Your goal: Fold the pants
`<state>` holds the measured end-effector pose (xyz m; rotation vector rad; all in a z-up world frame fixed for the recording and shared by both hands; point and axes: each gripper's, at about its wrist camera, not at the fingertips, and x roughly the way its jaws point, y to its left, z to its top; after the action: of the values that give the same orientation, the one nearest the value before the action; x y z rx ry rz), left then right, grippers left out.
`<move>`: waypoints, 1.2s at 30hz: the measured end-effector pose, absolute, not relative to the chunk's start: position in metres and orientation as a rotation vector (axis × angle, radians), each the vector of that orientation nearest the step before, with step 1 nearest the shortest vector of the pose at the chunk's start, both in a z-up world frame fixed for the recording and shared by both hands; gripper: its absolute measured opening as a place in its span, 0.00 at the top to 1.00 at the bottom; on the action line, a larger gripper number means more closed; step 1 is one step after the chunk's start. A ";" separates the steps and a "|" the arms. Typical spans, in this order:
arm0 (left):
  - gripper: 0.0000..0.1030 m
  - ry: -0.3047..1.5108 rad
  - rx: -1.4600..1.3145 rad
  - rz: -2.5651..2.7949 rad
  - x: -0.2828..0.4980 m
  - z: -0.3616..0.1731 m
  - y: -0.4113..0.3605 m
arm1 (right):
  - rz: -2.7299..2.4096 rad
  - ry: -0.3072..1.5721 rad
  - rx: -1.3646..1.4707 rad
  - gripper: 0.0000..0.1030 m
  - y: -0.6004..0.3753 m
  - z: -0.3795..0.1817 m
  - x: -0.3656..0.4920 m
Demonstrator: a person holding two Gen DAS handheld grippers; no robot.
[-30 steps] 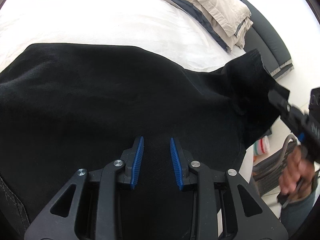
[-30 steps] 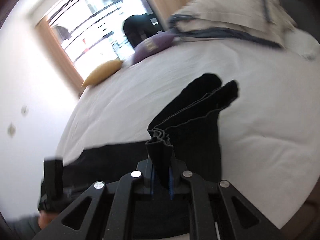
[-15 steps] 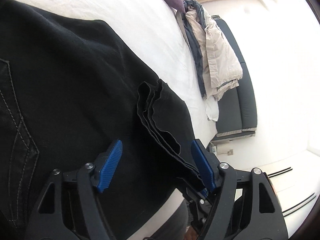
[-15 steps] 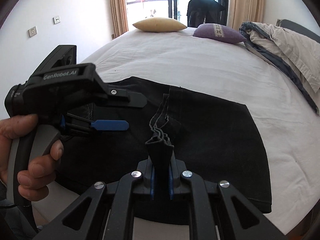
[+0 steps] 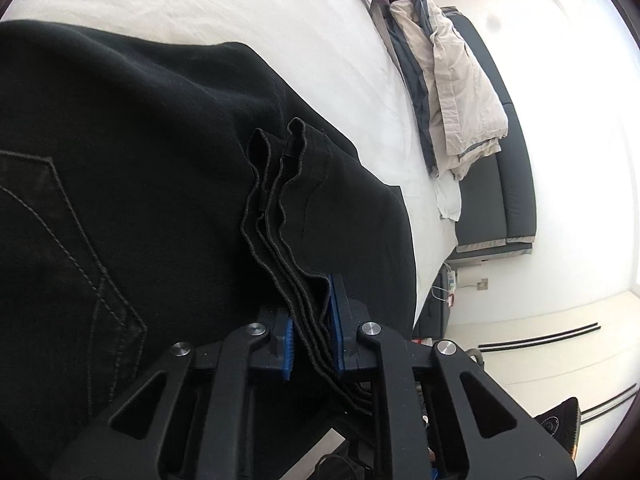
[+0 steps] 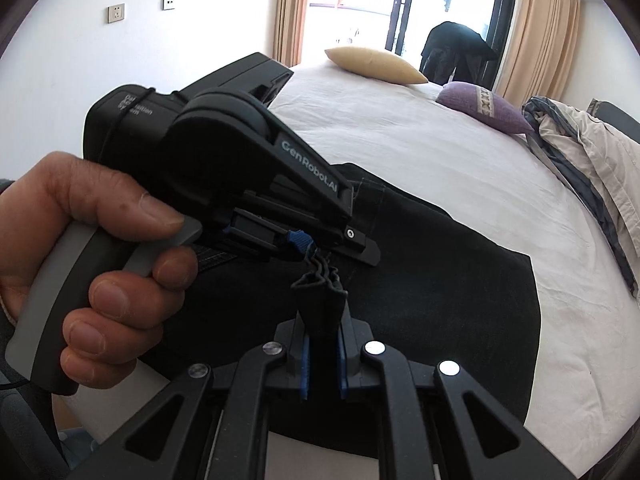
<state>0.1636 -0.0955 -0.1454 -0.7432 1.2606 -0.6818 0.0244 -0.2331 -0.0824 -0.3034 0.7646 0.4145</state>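
Observation:
Black pants (image 5: 140, 184) lie folded over on the white bed (image 5: 248, 12), also in the right wrist view (image 6: 448, 280). The stacked leg hems (image 5: 288, 216) stand up in a bunch. My left gripper (image 5: 312, 334) is shut on these hems, blue pads pressing both sides. My right gripper (image 6: 322, 364) is shut on the same bunch of hems (image 6: 320, 284), just below the left gripper (image 6: 308, 242), whose body fills the left of the right wrist view. A stitched back pocket (image 5: 60, 240) shows at left.
A beige and grey quilt (image 5: 452, 80) is heaped at the bed's far side beside a dark sofa (image 5: 500, 184). A yellow pillow (image 6: 376, 66) and a purple pillow (image 6: 484, 108) lie near the window. The bed edge (image 6: 560, 432) is at lower right.
My left gripper has closed on the bunched hems that it straddled open half a second ago. The right gripper kept its hold and the two grippers now sit close together.

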 end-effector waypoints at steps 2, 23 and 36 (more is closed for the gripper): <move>0.89 1.250 -0.704 -0.679 0.163 -0.141 -0.090 | 0.426 0.760 -0.309 0.89 -0.225 -0.082 0.021; 0.88 1.257 -0.628 -0.563 0.157 -0.152 -0.014 | 0.515 0.877 -0.318 0.77 -0.172 -0.112 0.035; 0.88 1.090 -0.396 -0.561 0.148 -0.067 -0.030 | 0.672 0.891 0.264 0.56 -0.315 -0.060 0.076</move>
<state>0.1476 -0.0303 -0.0670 -0.3955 1.0899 -0.5609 0.0760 -0.3146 -0.0602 0.2640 0.8909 0.6715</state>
